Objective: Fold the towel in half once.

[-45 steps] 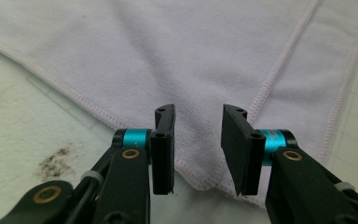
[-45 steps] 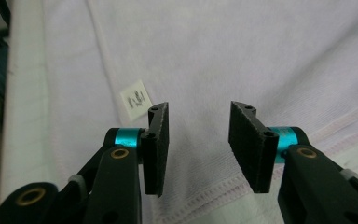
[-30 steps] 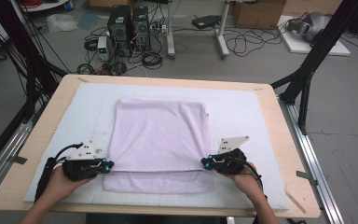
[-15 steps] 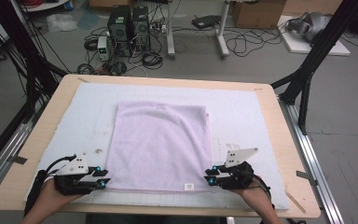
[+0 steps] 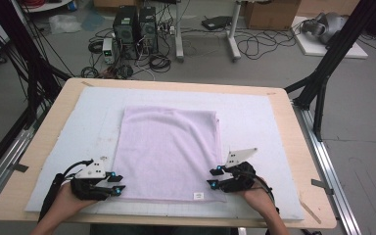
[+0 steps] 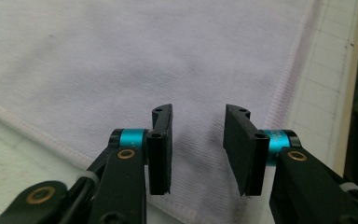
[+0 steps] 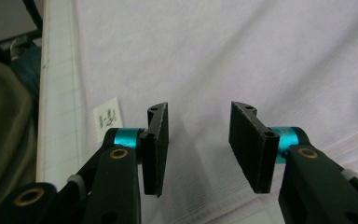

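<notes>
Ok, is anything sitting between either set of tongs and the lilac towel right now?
Nothing visible. The left tongs and right tongs have just been opening, with nothing gripped, and they sit at the near corners of the lilac towel. In each gripper view only bare cloth lies behind the open jaws. The towel lies flat on the white mat.

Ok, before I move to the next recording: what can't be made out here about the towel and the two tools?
- Small white label on the pale lilac towel: print too small, right gripper view.
- Towel's layer count: top surface alone shows, high view.
- Towel's far edge: cut off by the frame, left gripper view.
- Left tool and right tool, jaws just opening, nothing between: whether their tips touch the cloth is unclear.
</notes>
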